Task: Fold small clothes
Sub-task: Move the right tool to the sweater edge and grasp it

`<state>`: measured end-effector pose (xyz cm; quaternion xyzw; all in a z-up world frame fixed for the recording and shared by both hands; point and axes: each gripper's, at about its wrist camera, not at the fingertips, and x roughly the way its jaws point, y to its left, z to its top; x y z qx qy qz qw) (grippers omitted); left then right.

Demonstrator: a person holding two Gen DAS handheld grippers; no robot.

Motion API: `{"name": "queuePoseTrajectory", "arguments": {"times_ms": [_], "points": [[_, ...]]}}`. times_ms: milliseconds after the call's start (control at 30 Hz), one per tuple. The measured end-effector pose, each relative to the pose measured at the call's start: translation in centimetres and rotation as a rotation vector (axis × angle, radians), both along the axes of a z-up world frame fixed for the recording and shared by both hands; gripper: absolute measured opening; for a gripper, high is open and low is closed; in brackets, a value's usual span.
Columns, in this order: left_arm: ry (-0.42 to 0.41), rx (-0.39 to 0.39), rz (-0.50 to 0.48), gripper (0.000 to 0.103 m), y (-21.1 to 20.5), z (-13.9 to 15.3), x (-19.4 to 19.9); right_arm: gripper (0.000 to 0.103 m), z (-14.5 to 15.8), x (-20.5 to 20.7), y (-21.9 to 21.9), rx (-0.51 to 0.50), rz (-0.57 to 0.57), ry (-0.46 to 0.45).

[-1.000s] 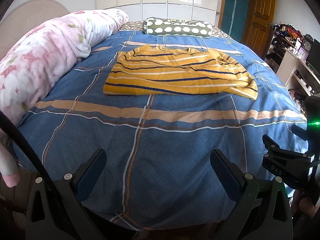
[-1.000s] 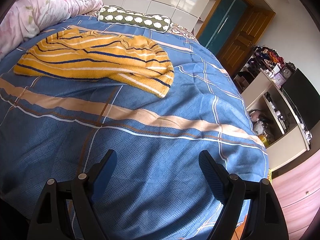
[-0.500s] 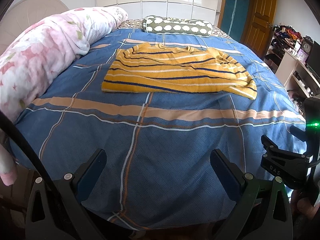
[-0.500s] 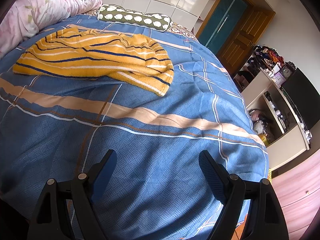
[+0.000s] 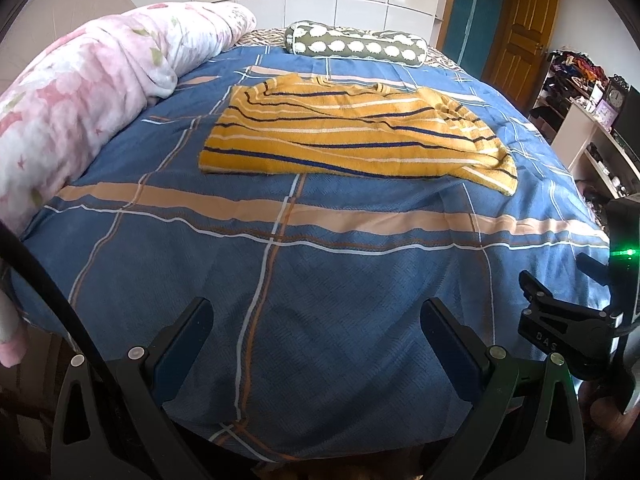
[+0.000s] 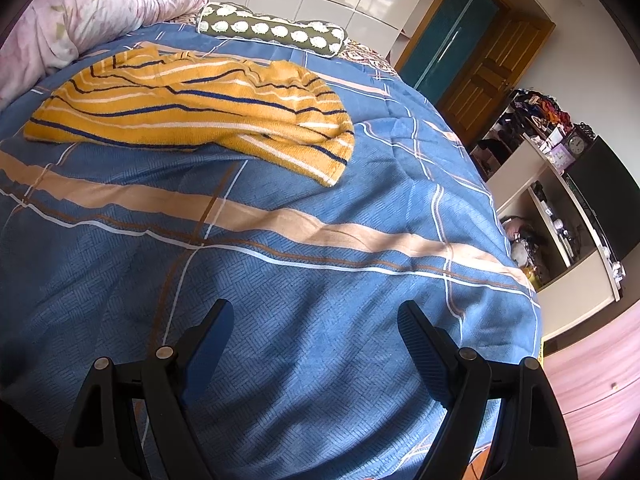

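Note:
A yellow knit sweater (image 5: pixel 352 136) with navy and white stripes lies spread on the blue plaid bedspread (image 5: pixel 320 300), toward the far half of the bed. Its right sleeve is bunched and folded over. The right wrist view shows the same sweater (image 6: pixel 192 108) at upper left. My left gripper (image 5: pixel 316 312) stands open over the near edge of the bed, well short of the sweater, with nothing between its fingers. My right gripper (image 6: pixel 314 316) is open too, over the near right part of the bedspread (image 6: pixel 280 280), empty. The right gripper's body shows at the right edge of the left wrist view.
A rolled pink floral quilt (image 5: pixel 80 100) runs along the bed's left side. A green bolster pillow (image 5: pixel 356 44) with white spots lies at the far end. Right of the bed stand white shelves (image 6: pixel 560 208) with clutter, a dark screen and a wooden door (image 6: pixel 492 80).
Both grippers stay in place and open. The left wrist view shifts very slightly, the sweater sitting a touch higher in the picture than a second ago.

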<state>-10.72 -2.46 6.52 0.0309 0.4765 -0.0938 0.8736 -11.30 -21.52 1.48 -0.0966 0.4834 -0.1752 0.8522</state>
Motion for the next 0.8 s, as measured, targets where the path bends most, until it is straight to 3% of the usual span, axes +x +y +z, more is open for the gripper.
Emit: {"name": "queuePoseTrajectory", "arguments": {"times_ms": [133,467,800], "points": [[0.028,-0.013,-0.01,0.103,-0.2,-0.5,0.2,0.087,-0.5,0.3,0.0,-0.001,-0.001,0.015],[0.036,0.061,0.031,0.103,0.7,-1.5,0.9,0.087,-1.1,0.5,-0.5,0.008,-0.009,0.025],[-0.022,0.101,0.104,0.103,3.4,-1.2,4.5,0.087,2.9,4.9,-1.5,0.105,0.051,-0.076]]}}
